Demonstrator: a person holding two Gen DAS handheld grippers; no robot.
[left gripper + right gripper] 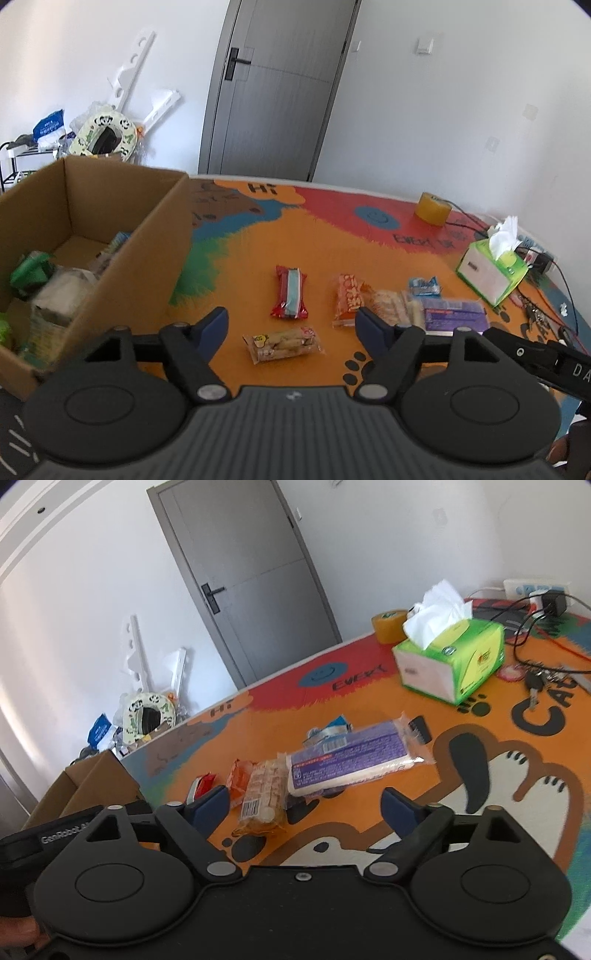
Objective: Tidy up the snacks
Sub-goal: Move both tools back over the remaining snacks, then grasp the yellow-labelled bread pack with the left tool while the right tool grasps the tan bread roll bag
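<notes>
Here the left gripper (291,325) has its blue-padded fingers (216,325) spread wide, holding nothing and hovering above a clear-wrapped packet of pale biscuits (283,344), with no contact that can be seen. The right gripper (304,806) is likewise wide open and empty, its fingers (397,808) poised just short of a flat purple-labelled snack pack (351,762).

Both work over a bright orange cartoon-printed table mat (258,266) with red, blue and green patches and black paw prints. At its left edge stands an open brown cardboard box (147,258) already holding several wrapped items. A green tissue box (491,271) and a roll of yellowish tape (433,208) sit toward the far right, beside cables and keys. Behind are white walls and a grey door (273,88).

The loose snacks lie in a row, all flat. A red-and-blue wrapped bar (290,291) runs lengthwise away from the left camera; an orange packet (349,299) beside it lies nearly parallel. The biscuit packet lies crosswise. In the right view the purple pack's long axis runs left to right, slightly tilted, overlapping a clear pack of tan crackers (264,794).
</notes>
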